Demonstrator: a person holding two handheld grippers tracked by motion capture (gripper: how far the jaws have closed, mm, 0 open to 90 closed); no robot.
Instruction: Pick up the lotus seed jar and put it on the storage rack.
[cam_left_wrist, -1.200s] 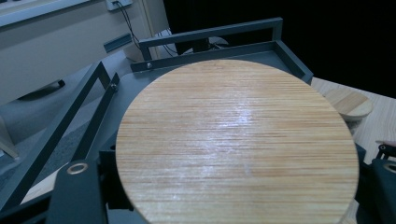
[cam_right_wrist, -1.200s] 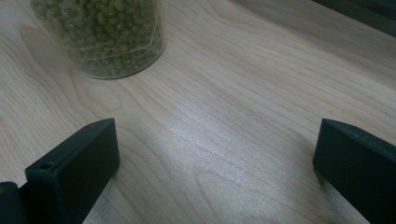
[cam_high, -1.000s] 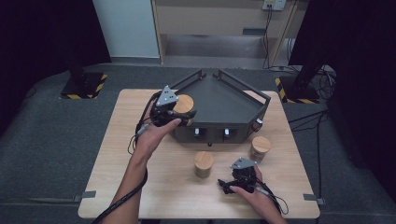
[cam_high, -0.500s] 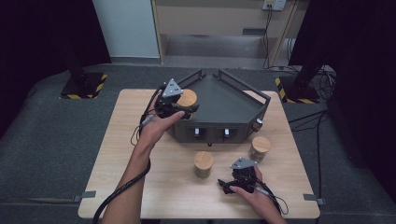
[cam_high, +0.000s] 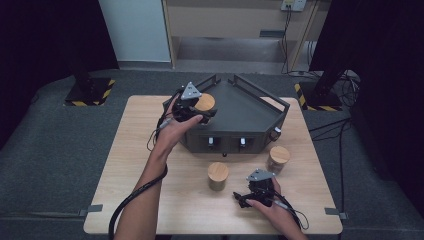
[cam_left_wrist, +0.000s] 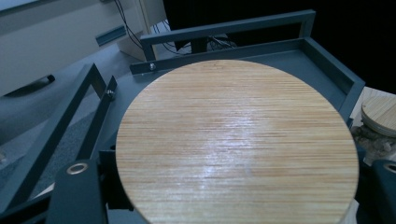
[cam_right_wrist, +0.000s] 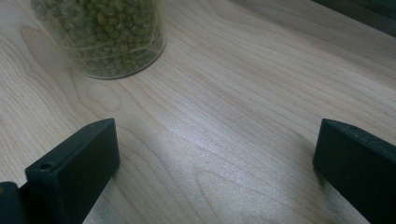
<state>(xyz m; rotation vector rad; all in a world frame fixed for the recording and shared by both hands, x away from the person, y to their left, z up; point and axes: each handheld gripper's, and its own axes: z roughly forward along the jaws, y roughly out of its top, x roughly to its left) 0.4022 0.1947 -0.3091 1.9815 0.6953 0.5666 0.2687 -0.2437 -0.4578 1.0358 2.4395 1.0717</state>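
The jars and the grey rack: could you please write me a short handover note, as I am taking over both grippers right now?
Left gripper: shut on a wooden-lidded jar, held over the left part of the grey rack, not yet set down.
Right gripper: open, holding nothing, resting low over the table near its front edge.
Two more lidded jars stand on the table in front of the rack: the middle jar and the right jar. A jar of green beans stands just ahead of the right jaws.
Done: one jar lifted to the rack.
Left: probably set it down, then bring the other two.
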